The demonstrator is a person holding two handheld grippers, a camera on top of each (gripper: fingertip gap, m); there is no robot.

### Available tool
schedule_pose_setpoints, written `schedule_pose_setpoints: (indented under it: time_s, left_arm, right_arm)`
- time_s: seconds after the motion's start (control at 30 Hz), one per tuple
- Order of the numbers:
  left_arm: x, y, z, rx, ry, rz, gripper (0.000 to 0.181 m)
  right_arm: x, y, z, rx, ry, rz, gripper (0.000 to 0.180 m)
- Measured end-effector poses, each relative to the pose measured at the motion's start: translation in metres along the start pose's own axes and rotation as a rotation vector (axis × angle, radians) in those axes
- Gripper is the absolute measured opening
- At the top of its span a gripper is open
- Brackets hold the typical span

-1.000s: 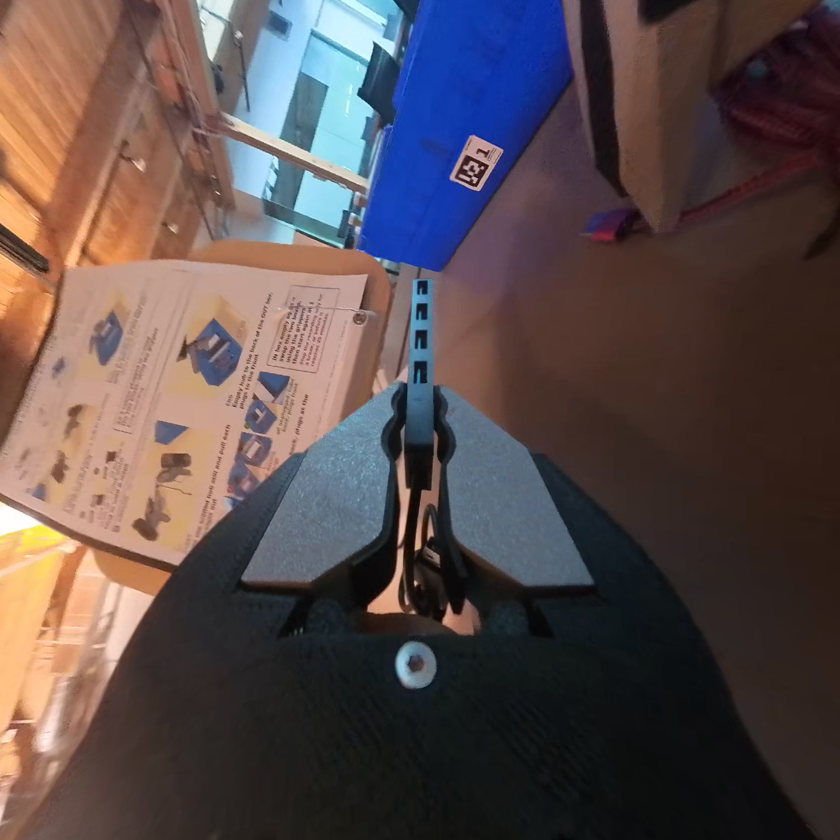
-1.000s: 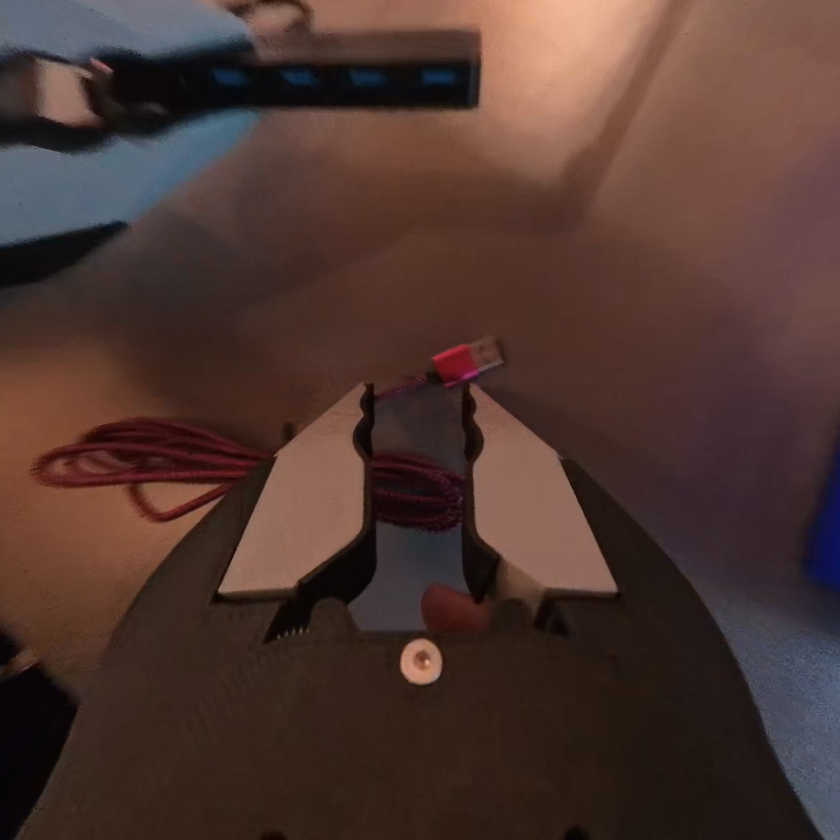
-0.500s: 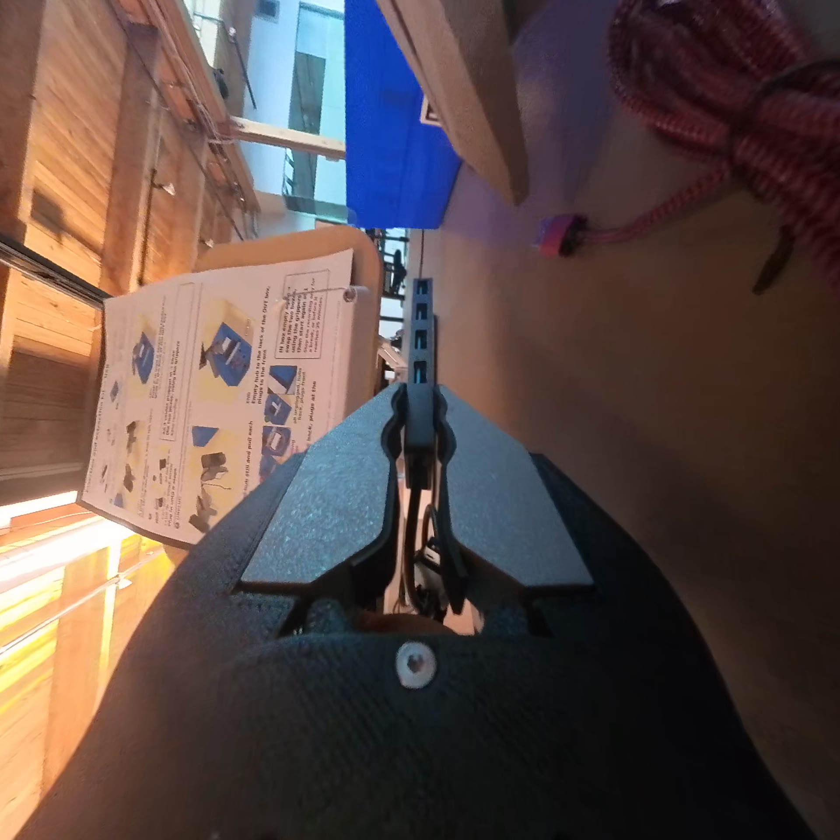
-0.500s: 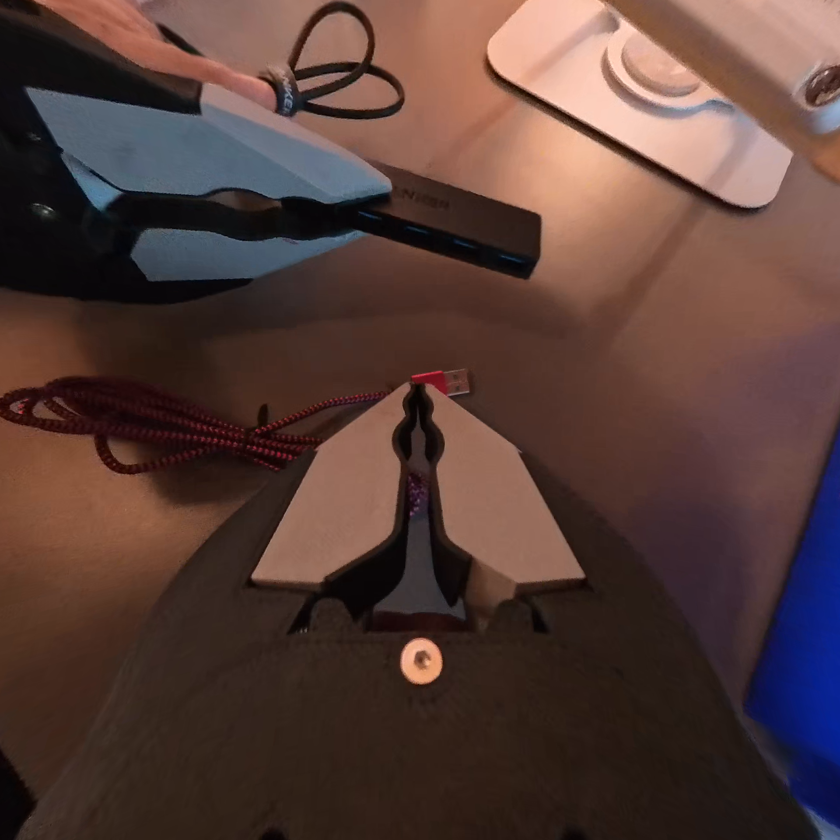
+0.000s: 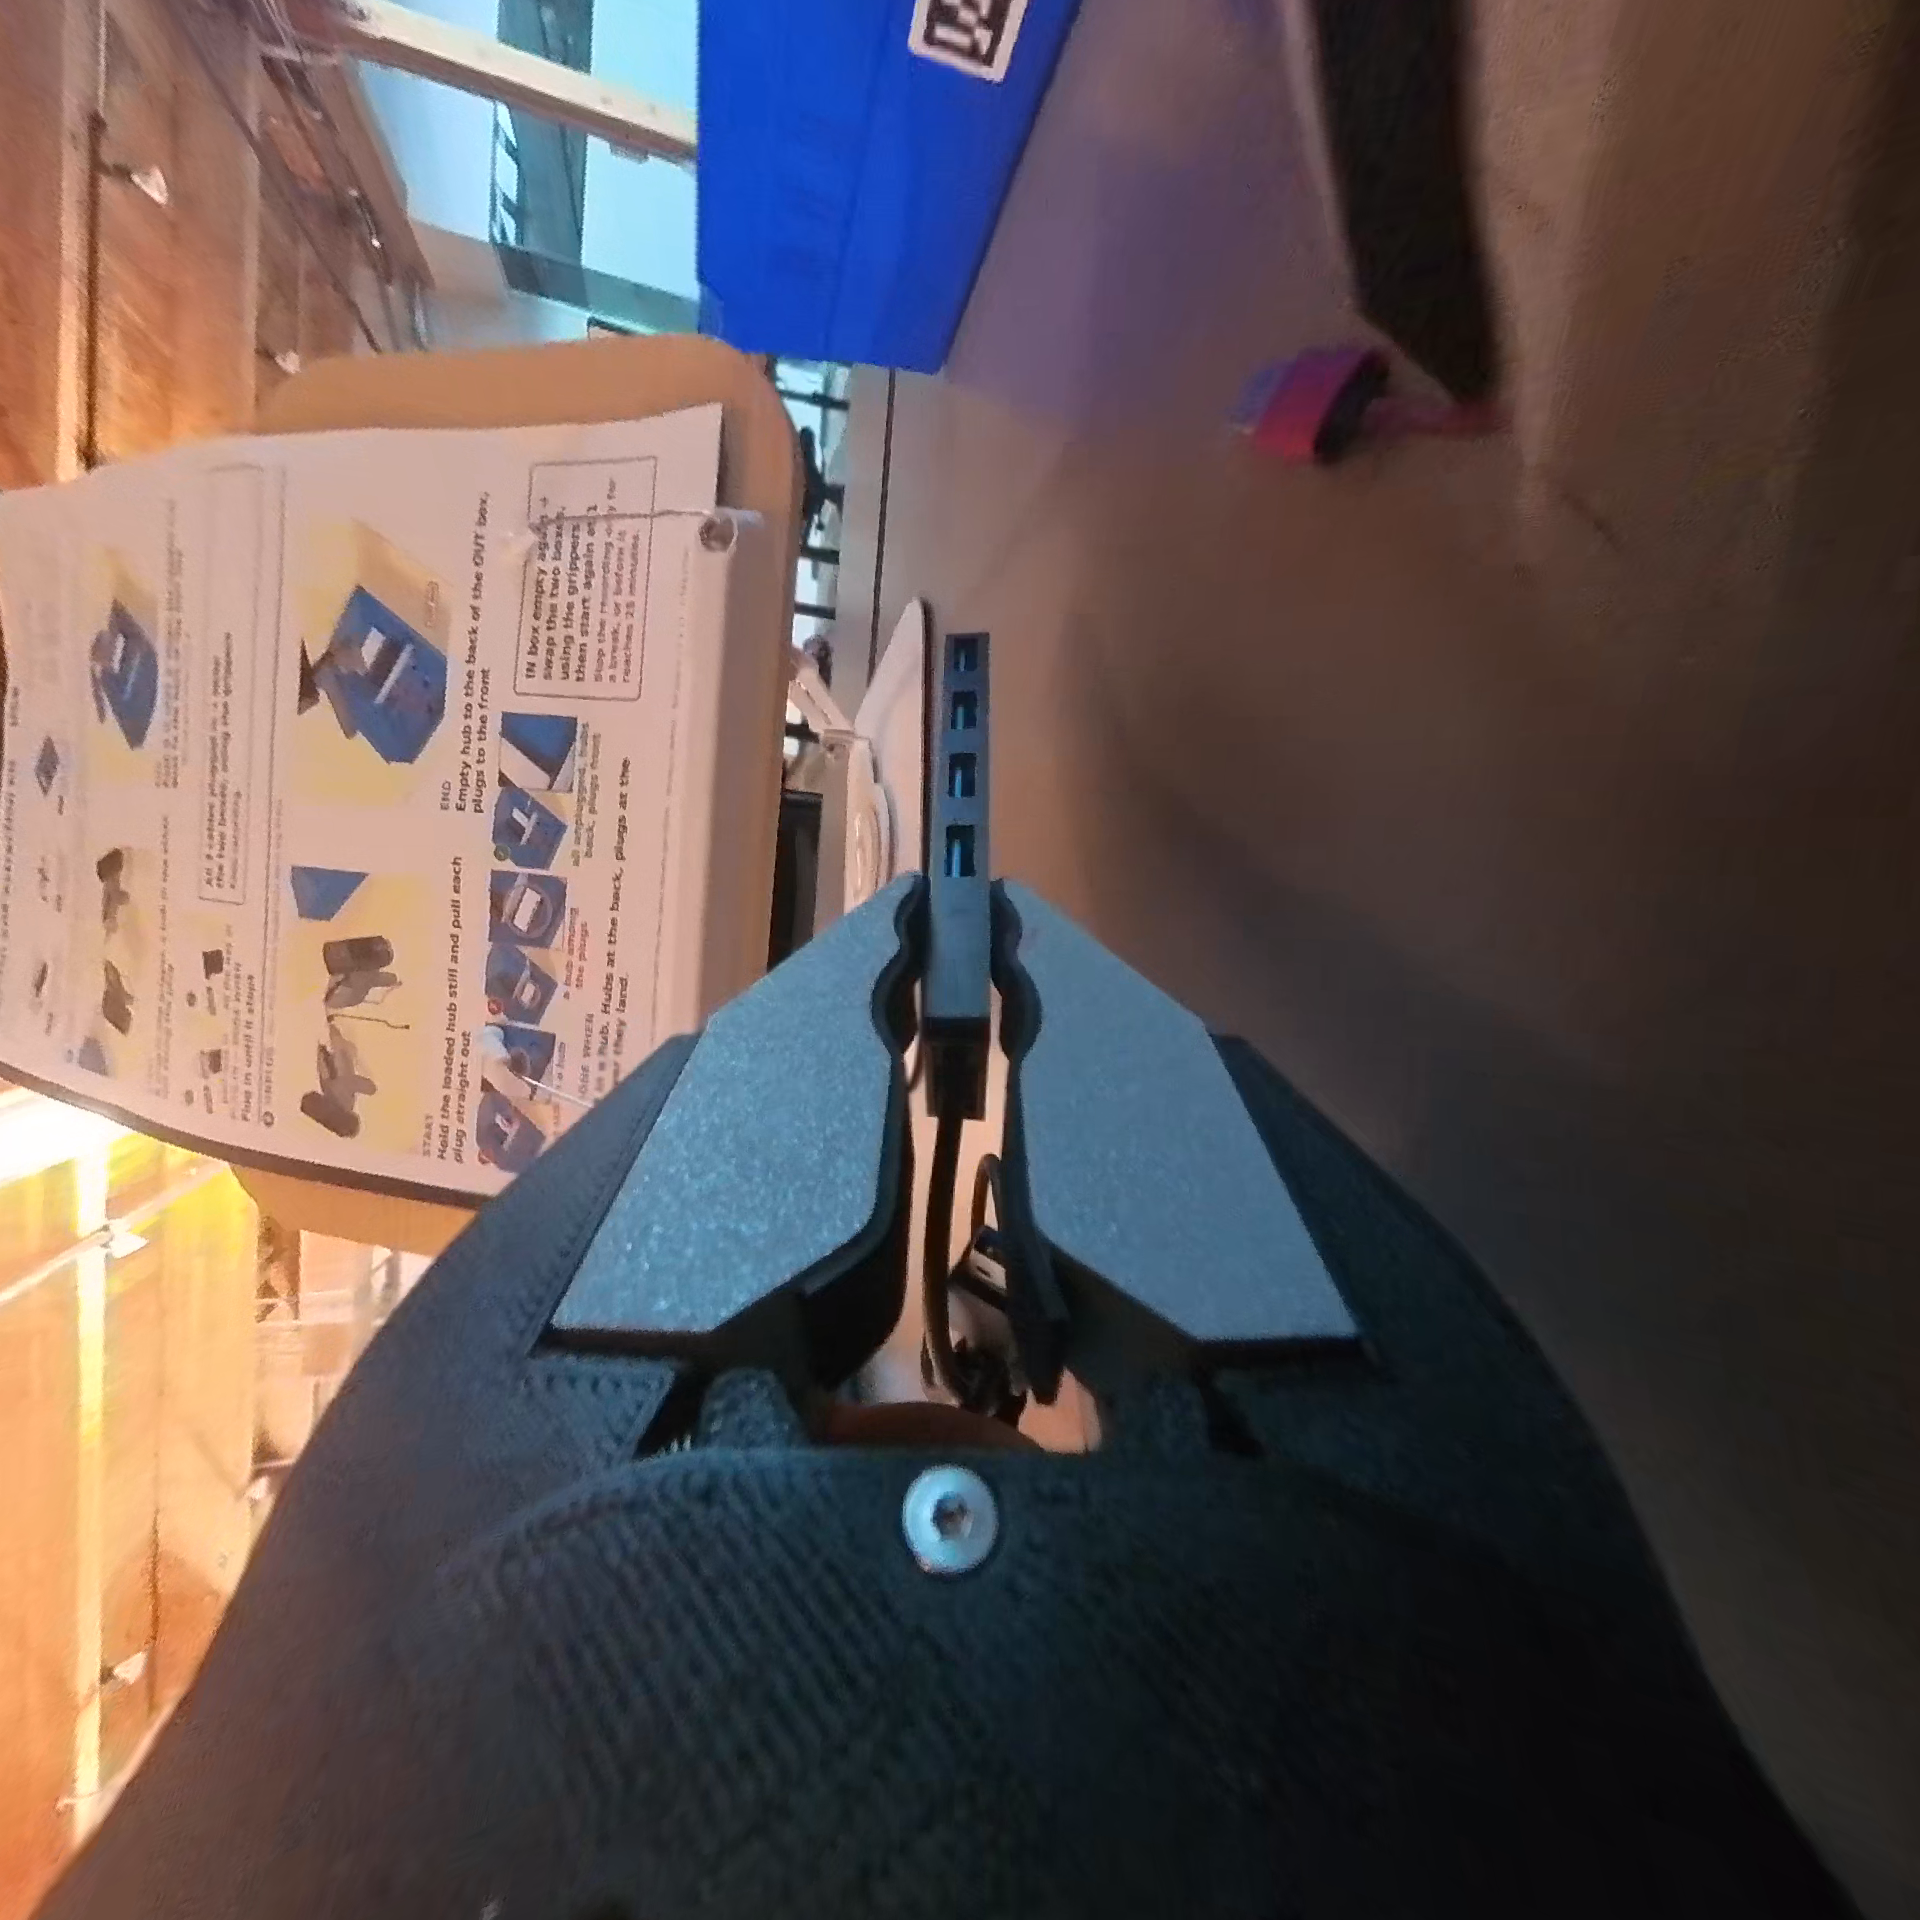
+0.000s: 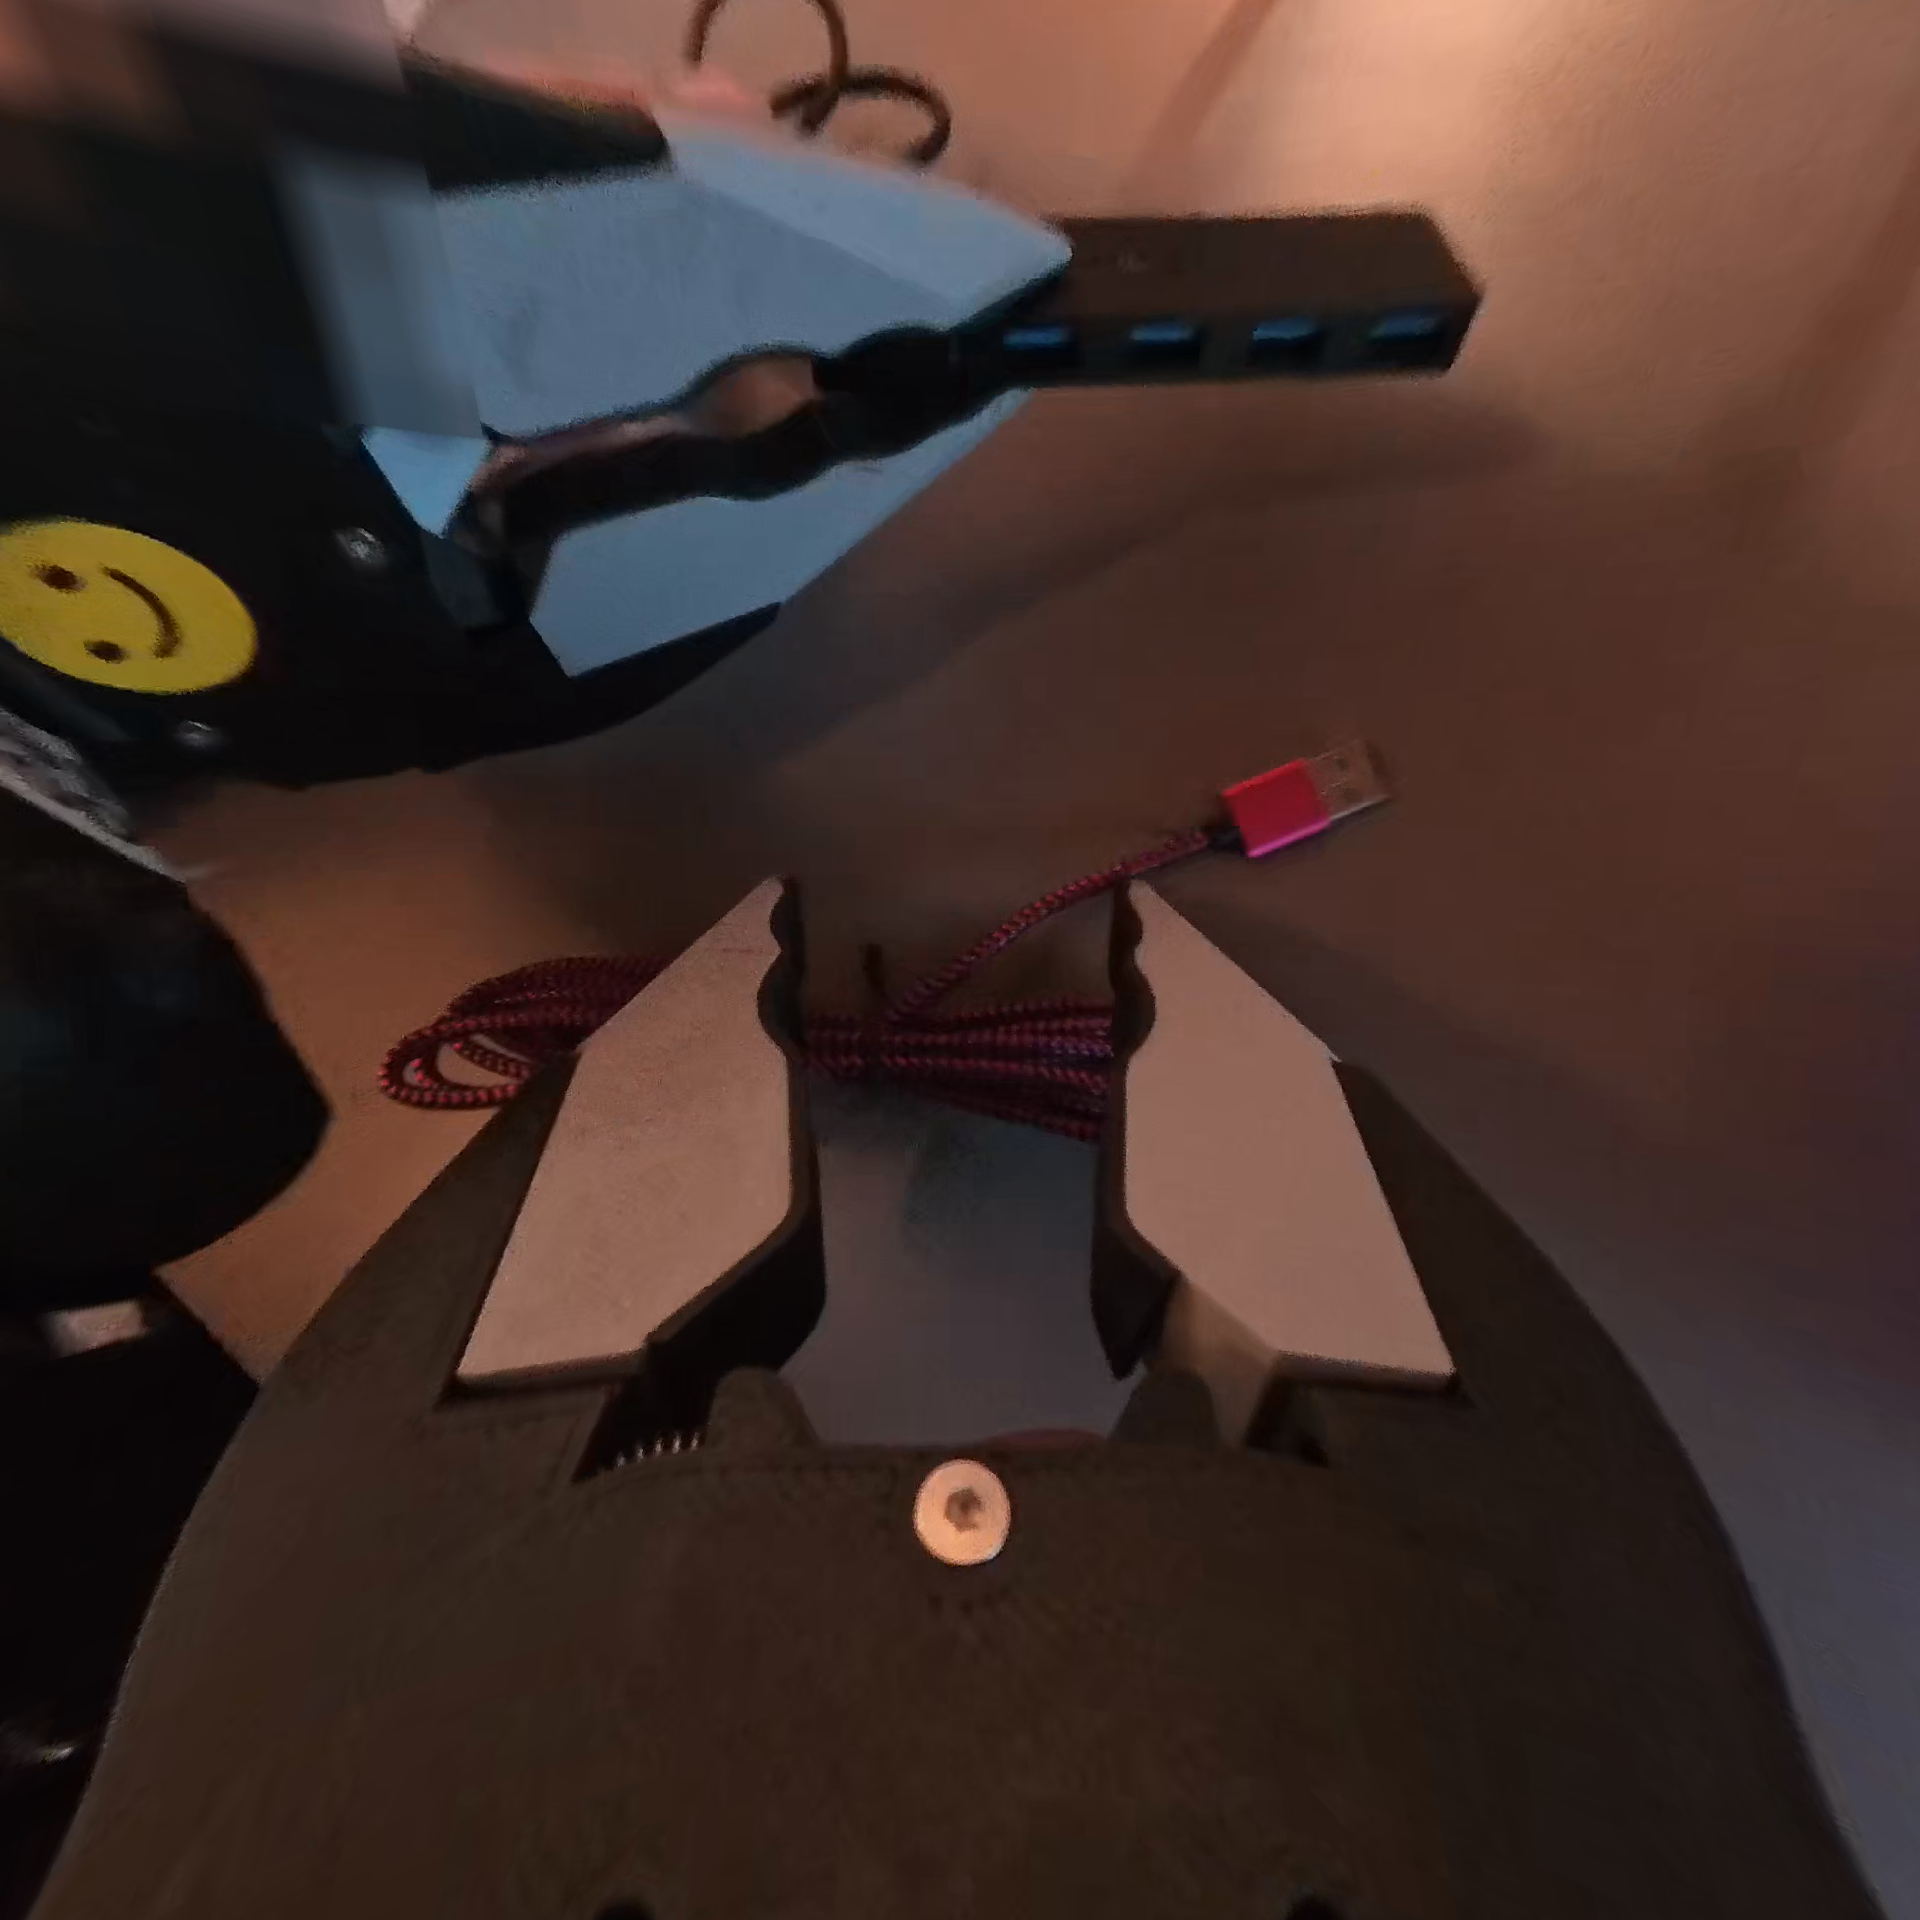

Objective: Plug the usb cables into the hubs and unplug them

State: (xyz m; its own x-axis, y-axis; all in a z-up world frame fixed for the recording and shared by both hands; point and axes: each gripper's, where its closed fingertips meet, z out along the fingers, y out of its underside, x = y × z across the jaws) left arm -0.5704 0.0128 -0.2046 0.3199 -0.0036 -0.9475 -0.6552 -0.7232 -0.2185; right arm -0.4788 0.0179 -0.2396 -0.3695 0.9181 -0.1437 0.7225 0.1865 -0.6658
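1. The left gripper point(image 5: 957, 894) was clamped on the cable end of a black four-port USB hub point(image 5: 961, 769), held above the brown table point(image 5: 1455, 935).
2. The right gripper point(image 6: 954, 896) was open and held nothing.
3. A coiled red braided USB cable point(image 6: 966, 1049) lay on the table between its fingers, its red plug point(image 6: 1299, 798) just beyond the tips and below the hub's empty blue ports.
4. A blue box point(image 5: 831, 177) stood at the far end.

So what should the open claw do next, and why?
Probably move forward and close on the red plug. The right claw is open and empty over the coiled cable, while the left claw holds the hub, ports empty.
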Motion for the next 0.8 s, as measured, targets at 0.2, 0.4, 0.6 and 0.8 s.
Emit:
schedule_pose_setpoints:
  time_s: [0.2, 0.4, 0.6, 0.8]
  left_arm:
    - [-0.001, 0.007, -0.008, 0.008, 0.026, -0.076, 0.008]
    - [0.001, 0.007, -0.007, 0.010, 0.044, -0.085, 0.008]
    - [-0.002, 0.000, -0.011, 0.071, 0.018, -0.053, 0.008]
    - [0.009, -0.003, -0.012, 0.078, 0.021, 0.025, 0.008]
  right_arm:
    - [-0.005, 0.029, -0.014, -0.191, 0.007, -0.332, 0.015]
    - [0.033, 0.059, -0.051, -0.451, -0.021, -0.848, 0.013]
    - [0.031, 0.027, -0.049, -0.309, -0.007, -0.548, 0.027]
    - [0.033, 0.031, -0.033, -0.227, 0.059, -0.295, 0.026]
